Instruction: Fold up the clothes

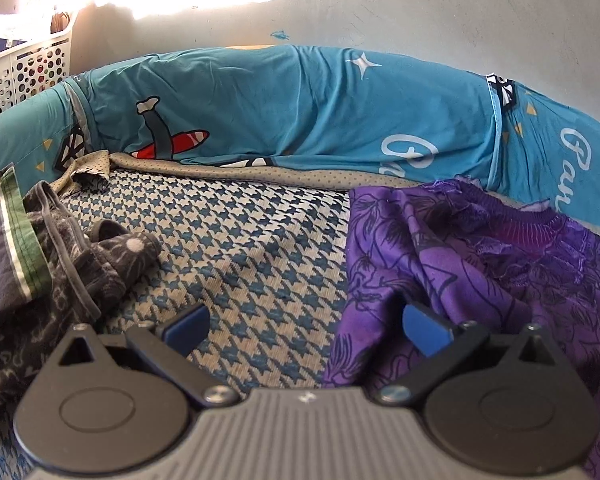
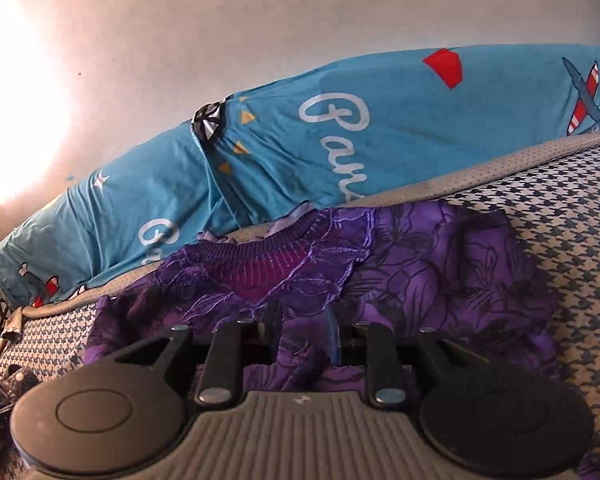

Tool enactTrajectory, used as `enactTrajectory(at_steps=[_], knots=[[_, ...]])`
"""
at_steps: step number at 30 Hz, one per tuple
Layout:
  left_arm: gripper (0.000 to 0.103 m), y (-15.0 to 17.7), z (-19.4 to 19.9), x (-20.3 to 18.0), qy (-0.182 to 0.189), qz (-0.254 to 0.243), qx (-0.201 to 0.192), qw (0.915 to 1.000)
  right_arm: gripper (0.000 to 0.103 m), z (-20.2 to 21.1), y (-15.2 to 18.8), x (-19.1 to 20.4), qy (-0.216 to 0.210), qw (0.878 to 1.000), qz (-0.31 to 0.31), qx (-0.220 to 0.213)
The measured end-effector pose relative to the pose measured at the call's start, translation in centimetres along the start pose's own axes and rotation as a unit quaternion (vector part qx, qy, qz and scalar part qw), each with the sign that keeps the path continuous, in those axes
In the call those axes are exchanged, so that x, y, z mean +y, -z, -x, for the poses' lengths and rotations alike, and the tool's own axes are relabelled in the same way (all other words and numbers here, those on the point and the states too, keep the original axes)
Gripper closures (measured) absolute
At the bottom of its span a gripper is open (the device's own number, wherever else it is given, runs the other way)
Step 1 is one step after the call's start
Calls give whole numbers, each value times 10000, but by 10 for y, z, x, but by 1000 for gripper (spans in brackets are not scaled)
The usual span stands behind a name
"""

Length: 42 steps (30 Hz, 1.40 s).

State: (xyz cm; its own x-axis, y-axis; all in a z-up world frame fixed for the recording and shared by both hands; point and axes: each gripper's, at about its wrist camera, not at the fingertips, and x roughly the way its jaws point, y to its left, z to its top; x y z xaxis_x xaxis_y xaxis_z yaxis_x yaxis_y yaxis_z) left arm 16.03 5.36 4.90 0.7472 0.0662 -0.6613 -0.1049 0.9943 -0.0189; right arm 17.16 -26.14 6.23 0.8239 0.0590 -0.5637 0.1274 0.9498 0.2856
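A purple flower-print garment (image 1: pixel 480 248) with a lace neckline lies bunched on the right side of the houndstooth bed cover (image 1: pixel 240 240). My left gripper (image 1: pixel 306 330) hovers open over the bare cover at the garment's left edge, its right blue pad (image 1: pixel 424 332) over the purple hem. In the right wrist view the same garment (image 2: pixel 440 264) spreads under my right gripper (image 2: pixel 303 332). Its jaws stand only a little apart, with a ridge of purple cloth between them that the pads do not visibly squeeze.
A heap of dark patterned clothes (image 1: pixel 80 264) and a green-striped piece (image 1: pixel 4 248) lie at the left. Teal printed pillows (image 1: pixel 300 108) line the wall behind the bed. A white perforated basket (image 1: pixel 24 68) stands at the far left.
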Motion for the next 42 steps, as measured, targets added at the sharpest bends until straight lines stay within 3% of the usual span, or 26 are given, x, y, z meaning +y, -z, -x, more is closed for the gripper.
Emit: enactTrajectory(at_steps=[2, 8, 14, 24, 30, 32, 36, 42], knots=[[0, -1, -2, -1, 40, 36, -1, 10000, 76, -4, -3, -3, -64, 9999, 92, -5], [0, 0, -9, 0, 146, 133, 123, 9997, 63, -36, -2, 2, -881, 9917, 836, 430], [0, 2, -16, -4, 177, 15, 296, 9994, 61, -57, 6, 16, -1101, 9820, 1465, 461], [0, 6, -27, -9, 154, -216, 543, 9982, 59, -87, 15, 29, -1227, 9736, 1784, 719], [0, 8, -32, -11, 181, -224, 596, 9978, 59, -95, 22, 37, -1219, 9696, 2016, 658], [0, 8, -33, -12, 187, -226, 607, 9977, 64, -95, 26, 41, -1213, 9667, 2170, 605], [0, 8, -35, -14, 166, -259, 617, 9976, 89, -92, 29, 47, -1298, 9609, 2384, 541], [0, 8, -38, -18, 145, -318, 542, 9979, 93, -79, 19, 45, -1225, 9694, 2111, 263]])
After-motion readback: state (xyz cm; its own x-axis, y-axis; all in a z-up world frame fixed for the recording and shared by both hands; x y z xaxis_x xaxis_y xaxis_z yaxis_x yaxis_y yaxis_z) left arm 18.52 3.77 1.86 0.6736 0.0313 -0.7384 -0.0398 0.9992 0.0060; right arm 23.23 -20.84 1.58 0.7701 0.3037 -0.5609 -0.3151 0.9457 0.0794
